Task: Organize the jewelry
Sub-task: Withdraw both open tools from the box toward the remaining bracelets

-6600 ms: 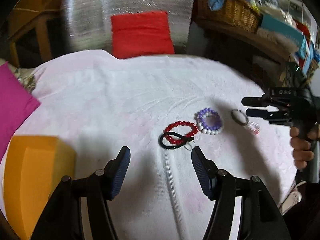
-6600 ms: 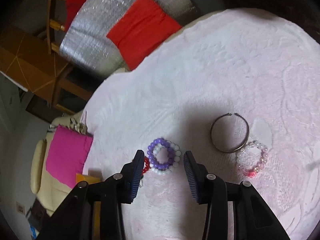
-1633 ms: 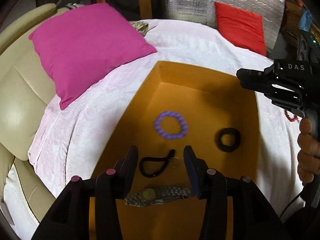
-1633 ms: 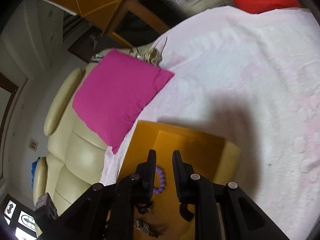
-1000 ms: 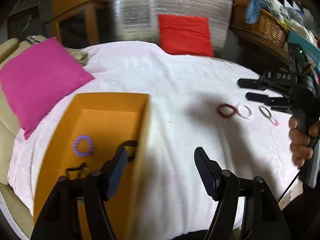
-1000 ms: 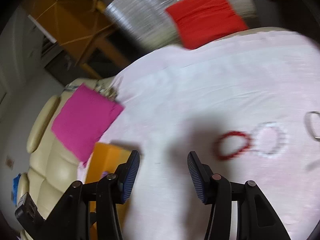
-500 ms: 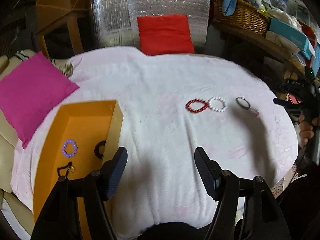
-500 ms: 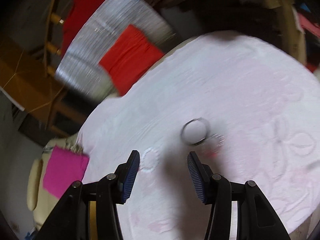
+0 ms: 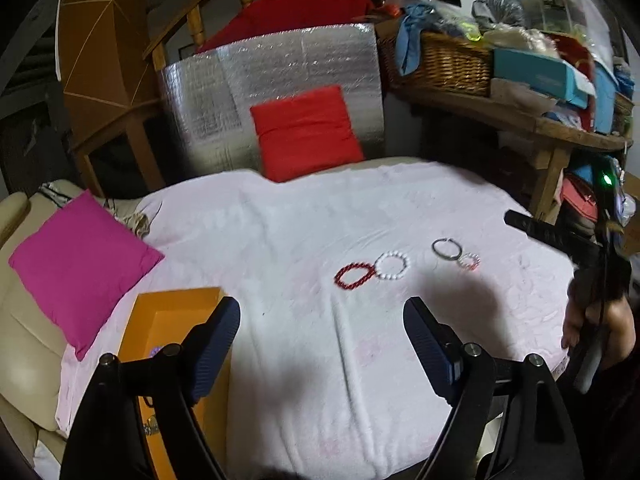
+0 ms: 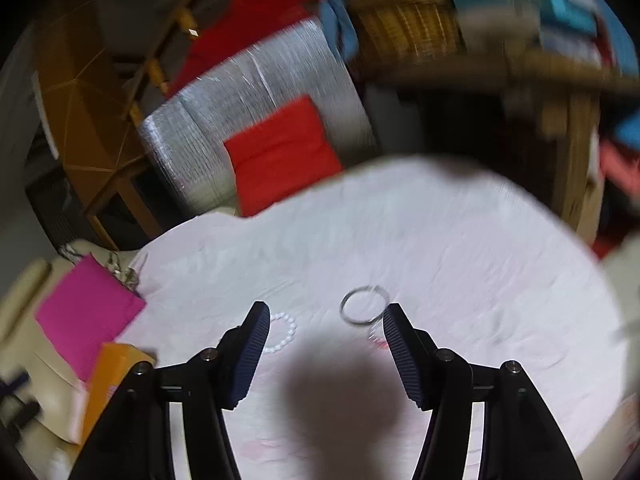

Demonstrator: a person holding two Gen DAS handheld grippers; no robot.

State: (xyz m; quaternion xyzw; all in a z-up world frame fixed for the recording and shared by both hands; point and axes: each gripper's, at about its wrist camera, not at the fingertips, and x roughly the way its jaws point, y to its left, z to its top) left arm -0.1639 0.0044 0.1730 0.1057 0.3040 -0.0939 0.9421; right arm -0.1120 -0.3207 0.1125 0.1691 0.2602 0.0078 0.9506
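Both the left gripper (image 9: pixel 322 334) and right gripper (image 10: pixel 324 340) have just been opening, nothing between them; the thin metal bangle (image 10: pixel 364 305) touches the small pink bracelet (image 9: pixel 468 260), so a pinch might snag both

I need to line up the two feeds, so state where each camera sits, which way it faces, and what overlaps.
Left wrist: on the left gripper, facing across the table; its open blue fingers, the right gripper and a hand show.
Right wrist: on the right gripper, facing the metal bangle; its open fingers show.
Shared: bangle, white bead bracelet, orange box.
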